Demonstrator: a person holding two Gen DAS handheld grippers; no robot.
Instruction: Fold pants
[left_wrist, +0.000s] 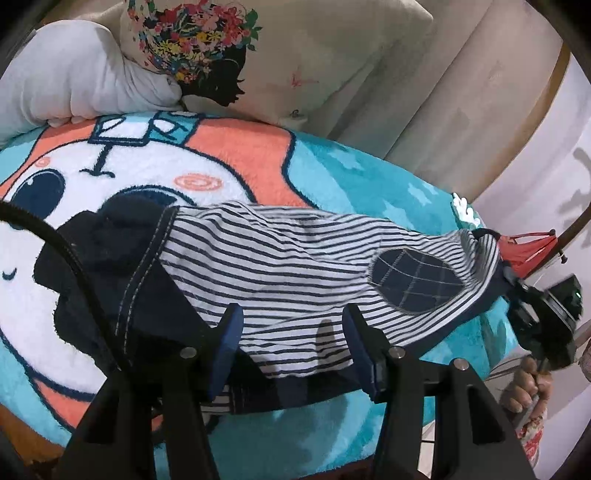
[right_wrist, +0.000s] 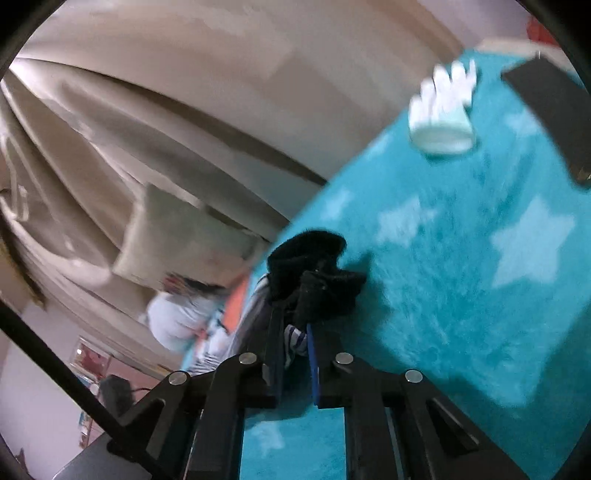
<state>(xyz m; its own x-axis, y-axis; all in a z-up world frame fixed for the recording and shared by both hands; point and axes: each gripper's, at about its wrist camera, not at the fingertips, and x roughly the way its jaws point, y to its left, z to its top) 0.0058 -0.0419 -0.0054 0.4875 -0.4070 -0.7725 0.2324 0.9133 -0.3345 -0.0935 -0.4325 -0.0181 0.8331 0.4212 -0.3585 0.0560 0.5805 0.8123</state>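
Observation:
Small navy-and-white striped pants (left_wrist: 295, 266) with a navy checked knee patch (left_wrist: 413, 280) lie stretched across a teal cartoon blanket (left_wrist: 351, 173). Their dark waistband end is bunched at the left. My left gripper (left_wrist: 293, 325) is open, its blue-padded fingers (left_wrist: 231, 347) spread over the pants' near edge. My right gripper (right_wrist: 295, 332) is shut on the pants' dark cuff end (right_wrist: 314, 273). In the left wrist view it appears at the far right (left_wrist: 517, 280), holding that end just above the blanket.
A grey pillow (left_wrist: 74, 81) and a floral-print cushion (left_wrist: 221, 55) lie at the head of the bed. A white glove-like object (right_wrist: 443, 110) and a dark flat object (right_wrist: 554, 110) lie on the blanket (right_wrist: 480, 295). Beige curtains (right_wrist: 184, 110) hang behind.

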